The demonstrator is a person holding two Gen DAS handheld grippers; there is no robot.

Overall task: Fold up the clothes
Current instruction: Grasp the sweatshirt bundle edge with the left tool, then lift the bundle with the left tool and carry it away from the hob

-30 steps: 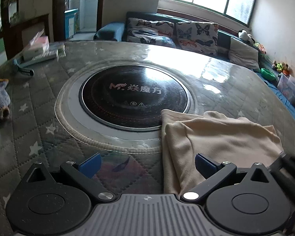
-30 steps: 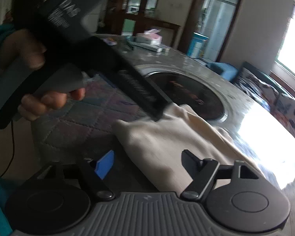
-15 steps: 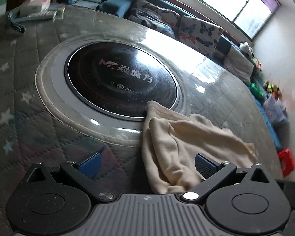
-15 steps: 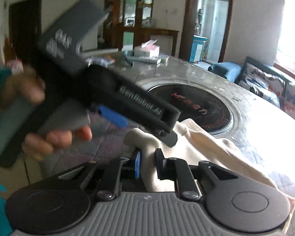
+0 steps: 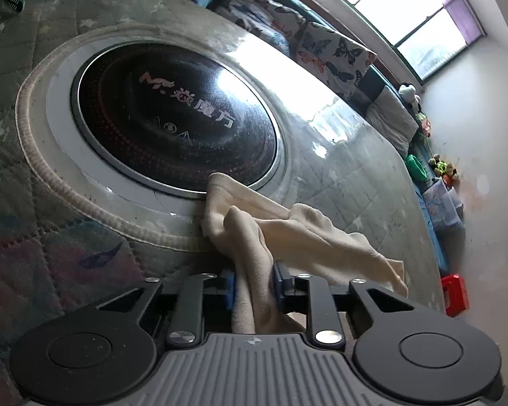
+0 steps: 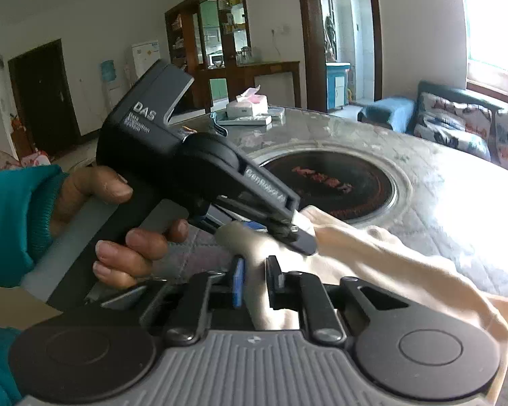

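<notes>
A cream garment (image 5: pixel 304 233) lies crumpled on the quilted table cover (image 5: pixel 34 203), one corner over the rim of the round black cooktop (image 5: pixel 172 118). My left gripper (image 5: pixel 254 284) has a bunched fold between its blue pads, and its jaws are closing on it. In the right wrist view the same left gripper (image 6: pixel 288 233) reaches in from the left, held by a hand (image 6: pixel 118 237) in a teal sleeve. My right gripper (image 6: pixel 255 280) pinches another fold of the garment (image 6: pixel 389 260) just below it, and its jaws are opening slightly.
A tissue box (image 6: pixel 247 105) and flat items sit at the table's far side, with a comb (image 5: pixel 13 0) nearby. A sofa with butterfly cushions (image 5: pixel 321 47) runs beyond the table. A red box (image 5: pixel 455 294) stands on the floor past the table edge.
The left gripper went from wide open beside the garment to closed on a fold, and rolled. The right gripper closed on the garment's near edge and rose, lifting the fabric.
</notes>
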